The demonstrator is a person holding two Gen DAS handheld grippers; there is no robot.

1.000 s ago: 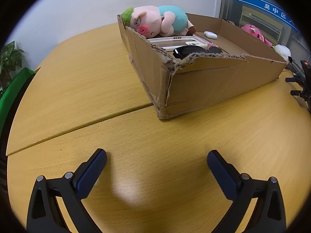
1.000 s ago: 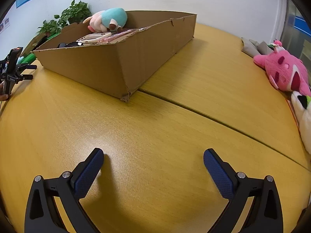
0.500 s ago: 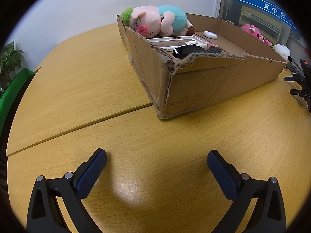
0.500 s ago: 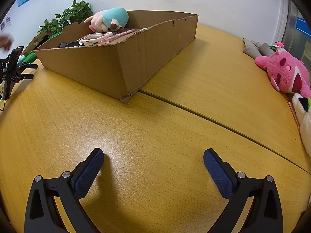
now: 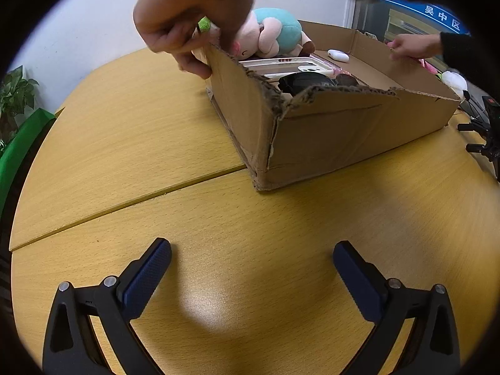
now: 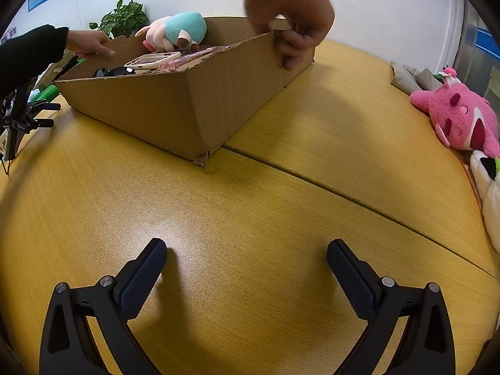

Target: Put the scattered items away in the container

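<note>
In the left wrist view the left tool [image 5: 251, 265] rests low over the yellow wooden bench [image 5: 131, 143] with its blue-padded fingers spread wide and nothing between them. The brown cardboard box [image 5: 328, 134] sits well ahead of it, on the far right, one torn corner pointing back toward the tool. Inside lie a pink and teal plush pig [image 5: 268, 36] at the far end, a white phone case [image 5: 281, 65], a black rounded object [image 5: 304, 81] near the torn corner and a small white oval piece [image 5: 338, 55] on the box floor. A bare hand [image 5: 178, 28] grips the box's far left corner, and a second hand in a black sleeve [image 5: 412, 45] holds the far right wall. A seam in the bench runs from the left edge to the box's near corner; between it and the tool is bare wood. A black stand [image 5: 486, 137] sits at the right edge. In the right wrist view the right tool [image 6: 247, 264] is likewise wide apart and holds nothing, with the box [image 6: 175, 109] well ahead at far left, its near corner toward the tool. One hand [image 6: 293, 28] pinches the box's far right rim, the sleeved hand [image 6: 90, 43] its far left rim. Bare bench spreads right of the box up to a pink plush toy [image 6: 459, 122] at the right edge.
</note>
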